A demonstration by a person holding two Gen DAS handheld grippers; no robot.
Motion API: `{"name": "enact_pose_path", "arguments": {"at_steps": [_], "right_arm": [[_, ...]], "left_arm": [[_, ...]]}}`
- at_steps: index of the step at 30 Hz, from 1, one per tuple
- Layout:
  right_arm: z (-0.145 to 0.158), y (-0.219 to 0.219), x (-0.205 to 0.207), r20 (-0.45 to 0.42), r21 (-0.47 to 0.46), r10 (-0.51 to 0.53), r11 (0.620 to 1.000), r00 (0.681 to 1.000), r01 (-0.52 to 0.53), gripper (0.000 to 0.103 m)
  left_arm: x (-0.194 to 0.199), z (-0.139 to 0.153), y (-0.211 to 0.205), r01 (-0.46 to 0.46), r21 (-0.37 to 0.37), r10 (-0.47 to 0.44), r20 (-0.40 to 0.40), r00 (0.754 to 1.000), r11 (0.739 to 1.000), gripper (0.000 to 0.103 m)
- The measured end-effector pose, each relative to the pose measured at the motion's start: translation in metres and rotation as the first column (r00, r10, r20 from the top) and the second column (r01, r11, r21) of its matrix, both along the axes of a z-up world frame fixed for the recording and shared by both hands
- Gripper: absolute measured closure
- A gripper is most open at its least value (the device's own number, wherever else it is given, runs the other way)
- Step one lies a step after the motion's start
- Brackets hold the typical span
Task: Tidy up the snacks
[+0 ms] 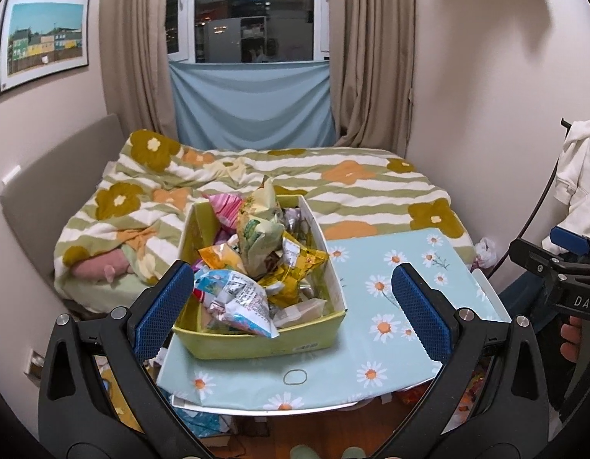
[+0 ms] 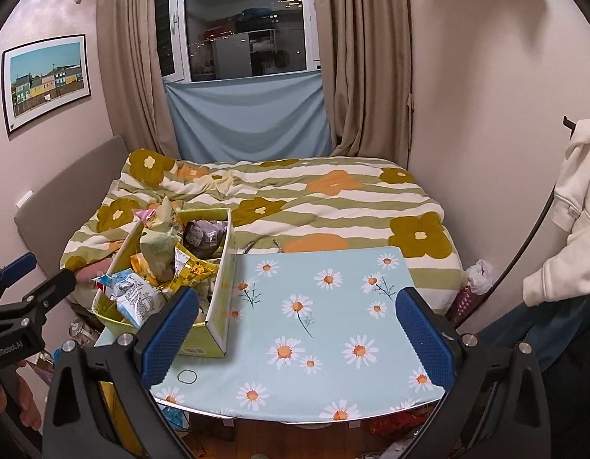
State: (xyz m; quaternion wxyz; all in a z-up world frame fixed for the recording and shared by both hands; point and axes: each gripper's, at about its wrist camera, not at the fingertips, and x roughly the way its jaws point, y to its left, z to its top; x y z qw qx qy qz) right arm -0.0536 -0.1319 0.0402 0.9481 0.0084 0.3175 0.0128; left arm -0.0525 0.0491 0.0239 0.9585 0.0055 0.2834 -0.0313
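In the left wrist view, the left hand-held gripper [image 1: 293,298] is seen with its blue-padded jaws spread wide and nothing between them. A yellow-green box [image 1: 256,342] heaped with snack packets [image 1: 233,298] is set on the left part of the daisy-patterned surface [image 1: 390,352], directly ahead of the left finger. A small rubber band [image 1: 295,376] is found just in front of the box. A bed [image 1: 371,187] with a flowered cover is seen behind the surface.

In the right wrist view, the right hand-held gripper [image 2: 297,325] is likewise held wide apart and empty, above the bare middle of the surface [image 2: 333,306]. The box [image 2: 218,329] is seen at the surface's left edge, partly hidden by the left finger, with the snack packets [image 2: 142,298] piled inside. The left hand-held gripper [image 2: 23,298] is glimpsed at the far left.
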Motion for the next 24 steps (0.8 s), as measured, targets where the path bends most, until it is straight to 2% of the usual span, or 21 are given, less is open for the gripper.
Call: {"name": "enact_pose_path", "arguments": {"at_steps": [24], "right_arm": [[-0.003, 0.001, -0.011, -0.004, -0.004, -0.022, 1.000, 1.000, 0.022, 0.001]], "left_arm": [[-0.003, -0.001, -0.002, 0.003, 0.011, -0.003, -0.001, 1.000, 1.000, 0.000]]}}
